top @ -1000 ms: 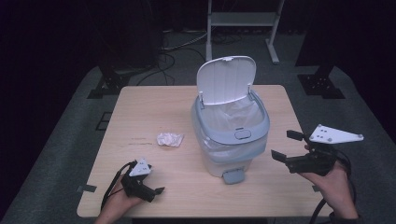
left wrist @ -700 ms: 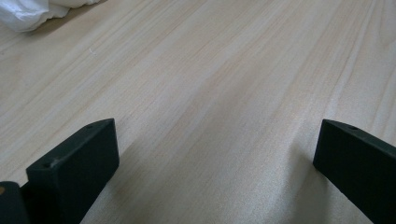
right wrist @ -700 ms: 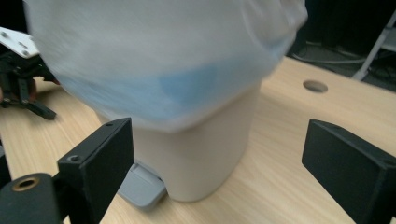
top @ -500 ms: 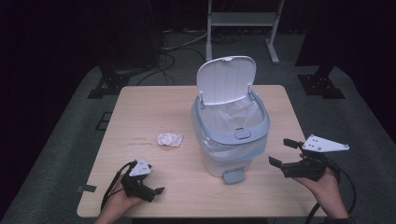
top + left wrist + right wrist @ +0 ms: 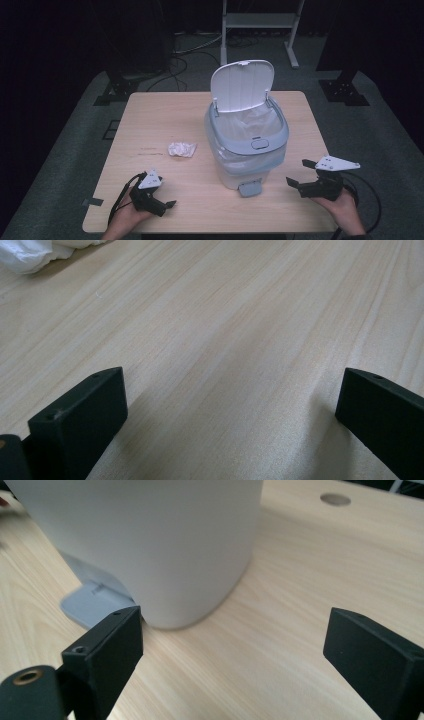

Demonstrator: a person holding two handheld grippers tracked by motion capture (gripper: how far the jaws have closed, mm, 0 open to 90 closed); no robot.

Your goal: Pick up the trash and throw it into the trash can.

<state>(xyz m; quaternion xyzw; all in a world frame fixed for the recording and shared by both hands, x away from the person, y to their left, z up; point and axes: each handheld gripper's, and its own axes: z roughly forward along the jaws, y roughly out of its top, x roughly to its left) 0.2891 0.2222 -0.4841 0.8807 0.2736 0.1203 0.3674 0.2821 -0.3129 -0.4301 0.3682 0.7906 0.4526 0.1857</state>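
Note:
A pale grey pedal bin (image 5: 247,142) stands mid-table with its lid (image 5: 242,85) raised and a white liner inside. A crumpled white paper wad (image 5: 181,149) lies on the wood to its left. My left gripper (image 5: 162,201) rests low at the front left of the table, open, with bare wood between its jaws (image 5: 232,385); the wad (image 5: 27,252) shows at that view's top left corner. My right gripper (image 5: 299,174) is at the front right, open, pointing at the bin's base. In the right gripper view (image 5: 235,625), the bin wall (image 5: 150,540) and its pedal (image 5: 95,602) are close ahead.
The wooden table (image 5: 160,115) has a round hole (image 5: 335,499) beyond the bin. A metal stand (image 5: 260,20) and dark equipment legs stand on the grey floor behind. A strip of tape (image 5: 93,202) marks the front left edge.
My right gripper has come down and slightly left, closer to the table by the bin's base. The left gripper, bin and wad have stayed put.

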